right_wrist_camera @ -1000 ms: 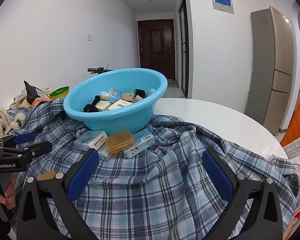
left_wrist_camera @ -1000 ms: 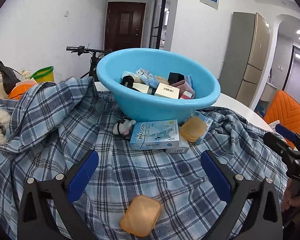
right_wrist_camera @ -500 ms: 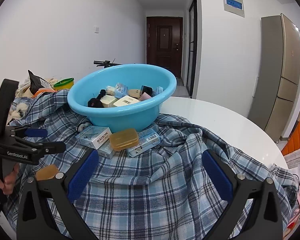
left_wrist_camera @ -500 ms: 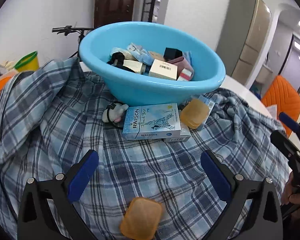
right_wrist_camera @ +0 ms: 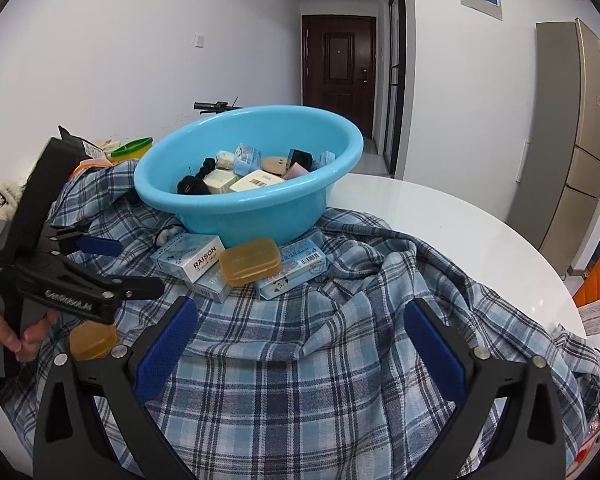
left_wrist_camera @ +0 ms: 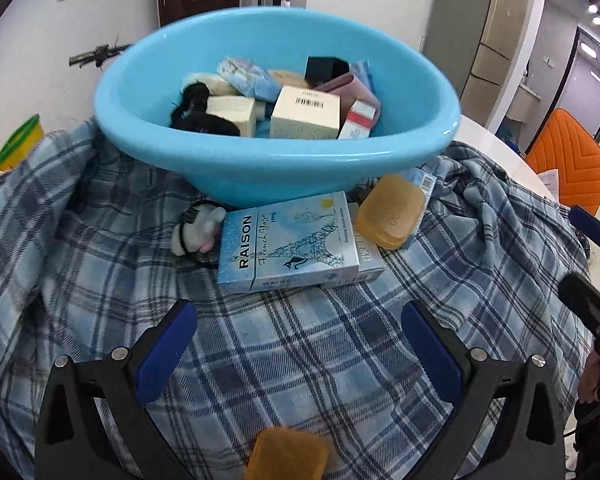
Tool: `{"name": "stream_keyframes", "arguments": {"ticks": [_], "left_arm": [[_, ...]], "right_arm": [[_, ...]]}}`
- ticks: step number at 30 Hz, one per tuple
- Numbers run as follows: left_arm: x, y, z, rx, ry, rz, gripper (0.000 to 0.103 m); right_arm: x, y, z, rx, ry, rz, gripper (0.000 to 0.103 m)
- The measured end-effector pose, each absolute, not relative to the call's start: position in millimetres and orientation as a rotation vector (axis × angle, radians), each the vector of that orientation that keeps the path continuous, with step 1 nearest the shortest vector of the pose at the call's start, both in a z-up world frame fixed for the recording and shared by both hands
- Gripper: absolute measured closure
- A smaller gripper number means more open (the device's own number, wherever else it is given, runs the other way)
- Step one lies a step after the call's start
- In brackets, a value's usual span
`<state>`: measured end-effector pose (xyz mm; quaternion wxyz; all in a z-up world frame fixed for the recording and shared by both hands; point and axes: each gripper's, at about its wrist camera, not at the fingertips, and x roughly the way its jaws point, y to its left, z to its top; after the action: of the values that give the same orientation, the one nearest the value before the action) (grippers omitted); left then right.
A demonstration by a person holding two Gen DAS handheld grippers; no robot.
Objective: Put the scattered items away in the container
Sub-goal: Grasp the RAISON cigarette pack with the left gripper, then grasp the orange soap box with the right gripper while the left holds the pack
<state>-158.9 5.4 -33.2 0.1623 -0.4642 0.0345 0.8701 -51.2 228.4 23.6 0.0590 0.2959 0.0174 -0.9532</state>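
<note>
A light blue basin [left_wrist_camera: 236, 168] [right_wrist_camera: 260, 216] holding several small boxes stands on a plaid cloth [left_wrist_camera: 300, 360] [right_wrist_camera: 300, 360]. In front of it lie a blue RAISON box [left_wrist_camera: 288, 248] [right_wrist_camera: 192, 258], an amber case [left_wrist_camera: 392, 212] [right_wrist_camera: 250, 260], another blue box [right_wrist_camera: 296, 268] and a white hair tie charm [left_wrist_camera: 198, 232]. A second amber case [left_wrist_camera: 288, 456] [right_wrist_camera: 92, 340] lies under my left gripper [left_wrist_camera: 296, 352], which is open and empty just short of the RAISON box. My right gripper [right_wrist_camera: 300, 348] is open and empty, farther back over the cloth.
The cloth covers a round white table [right_wrist_camera: 460, 224]. An orange chair [left_wrist_camera: 568, 168] stands at the right. A green cup [left_wrist_camera: 18, 142] and clutter sit at the far left. The left gripper shows in the right wrist view [right_wrist_camera: 112, 268].
My left gripper has moved forward and tilted down toward the RAISON box and basin. My right gripper has moved a little closer to the basin. Both stay open.
</note>
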Motion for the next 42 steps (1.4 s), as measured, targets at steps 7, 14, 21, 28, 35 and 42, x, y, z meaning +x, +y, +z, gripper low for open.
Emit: {"name": "stream_keyframes", "arguments": {"ticks": [7, 14, 21, 28, 35, 42], "left_arm": [[-186, 7, -51, -1.404, 0.04, 2.442, 0.0], [-198, 8, -57, -1.407, 0.017, 2.432, 0.0], [-203, 9, -57, -1.405, 0.03, 2.424, 0.0], [-200, 6, -53, -1.374, 0.057, 2.48, 0.007], [-182, -2, -35, -1.318, 0.05, 2.506, 0.012], [-153, -14, -21, -1.291, 0.08, 2.516, 0.012]], "right_arm": [[-54, 227, 18, 0.925, 0.066, -2.874, 0.0], [-60, 226, 11, 0.971, 0.076, -2.845, 0.0], [-60, 224, 9, 0.99, 0.099, -2.836, 0.0], [-60, 222, 8, 0.996, 0.1, -2.82, 0.0], [-55, 221, 9, 0.997, 0.118, -2.811, 0.0], [-53, 221, 14, 1.008, 0.133, -2.801, 0.0]]}}
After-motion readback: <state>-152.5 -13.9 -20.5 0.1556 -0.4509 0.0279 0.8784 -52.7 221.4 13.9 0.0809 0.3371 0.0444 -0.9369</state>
